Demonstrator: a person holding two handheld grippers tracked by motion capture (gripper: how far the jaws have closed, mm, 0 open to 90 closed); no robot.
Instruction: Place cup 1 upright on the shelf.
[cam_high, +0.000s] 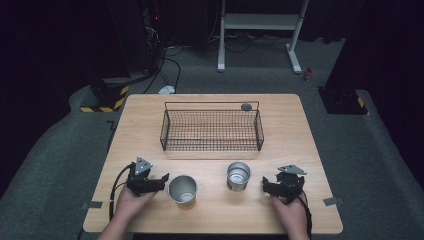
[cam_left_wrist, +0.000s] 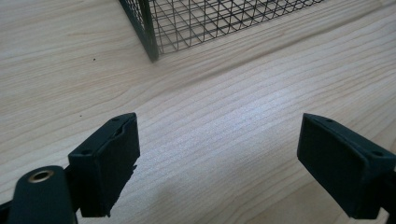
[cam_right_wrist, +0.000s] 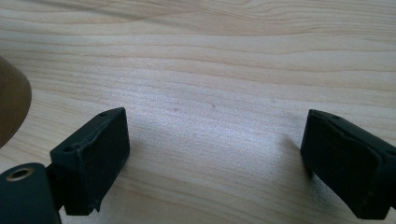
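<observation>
Two shiny round open-topped steel cups, left (cam_high: 182, 189) and right (cam_high: 238, 175), are being shown upright on the pale wooden table (cam_high: 210, 220) before the black wire basket (cam_high: 211, 130), flanked by spread, empty left gripper (cam_high: 159, 181) and right gripper (cam_high: 268, 187).

wire basket (cam_high: 212, 131): far half of table (cam_high: 300, 145) | small grey disc (cam_high: 246, 106): basket's far-right corner

Two shiny metal cups (cam_high: 182, 189) (cam_high: 238, 175), a black wire basket (cam_high: 211, 131), matt pale wood-grain counter (cam_high: 150, 115), matt black plastic claws (cam_left_wrist: 219, 168).
</observation>
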